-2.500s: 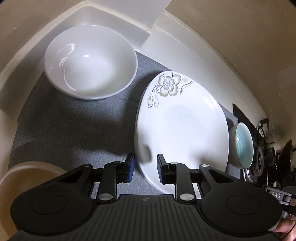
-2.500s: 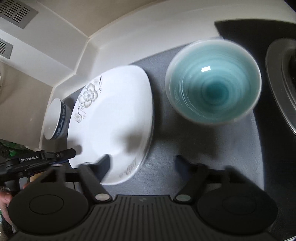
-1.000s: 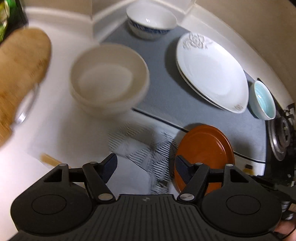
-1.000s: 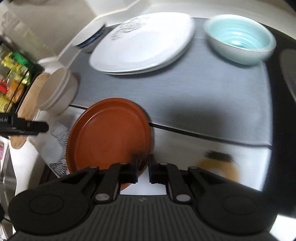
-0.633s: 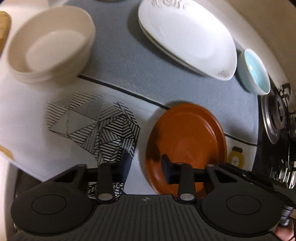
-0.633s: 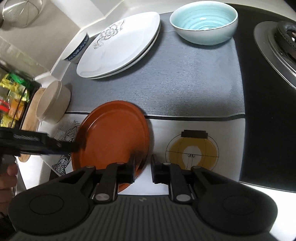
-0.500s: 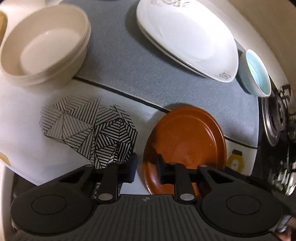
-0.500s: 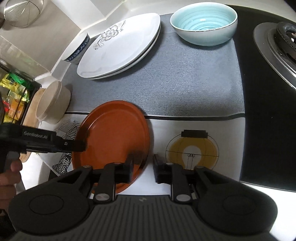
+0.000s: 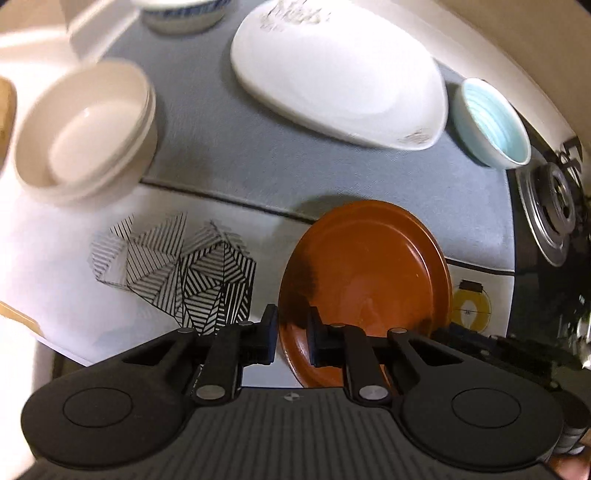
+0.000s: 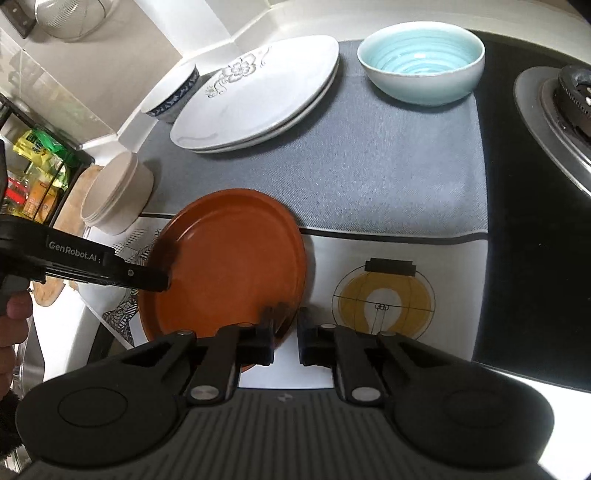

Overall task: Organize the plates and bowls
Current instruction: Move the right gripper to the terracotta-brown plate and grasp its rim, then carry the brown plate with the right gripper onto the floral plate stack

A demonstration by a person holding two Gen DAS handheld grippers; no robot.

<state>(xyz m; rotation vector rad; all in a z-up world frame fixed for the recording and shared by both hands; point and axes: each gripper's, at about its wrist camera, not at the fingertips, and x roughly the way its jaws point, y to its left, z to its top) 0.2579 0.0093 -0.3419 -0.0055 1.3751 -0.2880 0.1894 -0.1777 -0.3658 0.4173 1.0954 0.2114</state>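
Right wrist view shows your right gripper (image 10: pixel 284 334) and left gripper (image 10: pixel 162 278) both clamped on opposite rims of the brown plate (image 10: pixel 229 258) beside the stacked white plates (image 10: pixel 258 99); judge it stiff, glossy, breakable, so hold the rim firmly.

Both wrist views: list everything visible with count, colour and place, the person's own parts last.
brown plate: one, near mat edge, gripped at two rim spots
white plates: two stacked, floral print, grey mat rear
blue bowl: one, pale blue, right of white plates
patterned bowl: one, white with blue band, rear corner
beige bowls: stacked, count unclear, left mat edge
mat: one, grey top, white printed front
burner: one, metal, far right
packets: several, yellow-green, rack at left
strainer: one, metal, upper left
left gripper: black, jaws shut on plate's left rim
right gripper: black, jaws shut on plate's near rim
hand: one, left edge
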